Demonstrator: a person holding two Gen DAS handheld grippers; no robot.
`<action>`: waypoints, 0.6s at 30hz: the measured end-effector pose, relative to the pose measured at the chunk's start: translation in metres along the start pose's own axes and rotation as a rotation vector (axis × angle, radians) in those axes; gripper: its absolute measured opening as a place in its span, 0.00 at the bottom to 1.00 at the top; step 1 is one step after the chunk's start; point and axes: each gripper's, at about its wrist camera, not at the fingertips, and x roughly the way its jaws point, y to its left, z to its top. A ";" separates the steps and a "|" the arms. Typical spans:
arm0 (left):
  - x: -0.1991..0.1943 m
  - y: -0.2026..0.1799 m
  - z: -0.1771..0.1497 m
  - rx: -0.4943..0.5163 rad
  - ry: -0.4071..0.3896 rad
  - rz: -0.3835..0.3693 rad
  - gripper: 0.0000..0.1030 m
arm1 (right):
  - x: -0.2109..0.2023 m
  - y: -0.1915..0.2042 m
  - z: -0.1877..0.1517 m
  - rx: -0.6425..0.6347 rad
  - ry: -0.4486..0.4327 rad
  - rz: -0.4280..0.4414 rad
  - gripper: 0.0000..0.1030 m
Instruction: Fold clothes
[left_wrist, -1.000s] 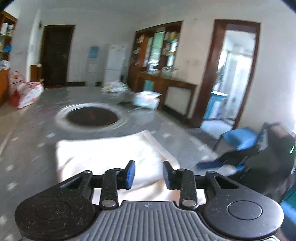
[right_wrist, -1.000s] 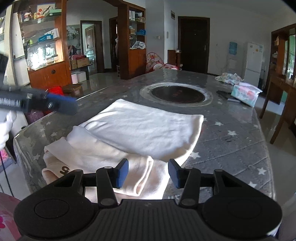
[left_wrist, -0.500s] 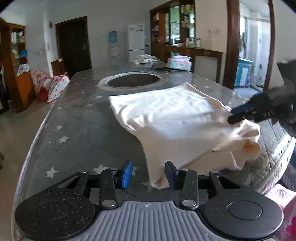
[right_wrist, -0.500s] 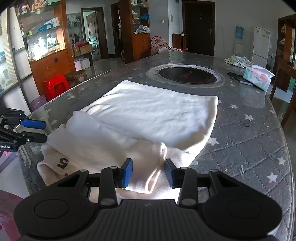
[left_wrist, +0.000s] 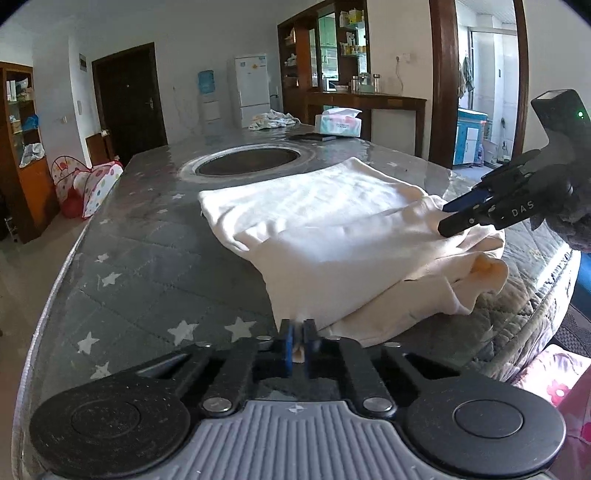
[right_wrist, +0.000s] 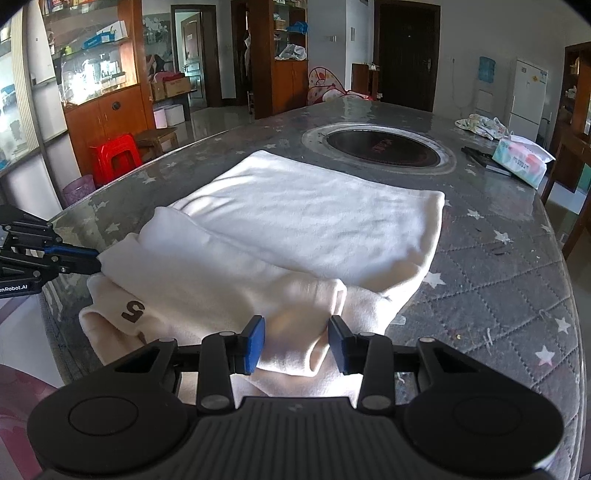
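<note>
Cream garment lies on the counter, near its front edge. It is partly folded: a flat smooth rectangle at the far side, reaching toward the round dark inset in the counter top; a thicker doubled-over layer at the near side. A dark "5" is printed on the near left fold in the right wrist view. The near end is rumpled, with a rolled edge and a sleeve-like flap under the top layer.

Left gripper: fingers clenched on a corner of the garment's near edge; a sliver of cream cloth shows between the blue pads. In the right wrist view the same gripper meets the garment's left edge, tips together against the cloth.

Right gripper: fingers partly apart, released. A folded lobe of the garment lies between the pads; a gap shows on both sides, no squeeze visible. In the left wrist view this gripper comes in from the right, tips low over the garment's right side.

Farther back on the counter: tissue pack, a flat dark object just beside it, a crumpled patterned cloth.
</note>
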 end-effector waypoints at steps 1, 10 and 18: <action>-0.004 0.000 0.002 -0.010 -0.003 0.007 0.03 | 0.000 0.000 0.000 0.000 0.000 -0.001 0.37; -0.010 -0.003 -0.002 -0.042 0.065 0.003 0.04 | -0.001 -0.002 0.001 -0.010 -0.008 -0.004 0.37; -0.011 0.024 0.041 -0.073 -0.019 -0.037 0.08 | -0.009 0.017 0.023 -0.094 -0.060 0.084 0.37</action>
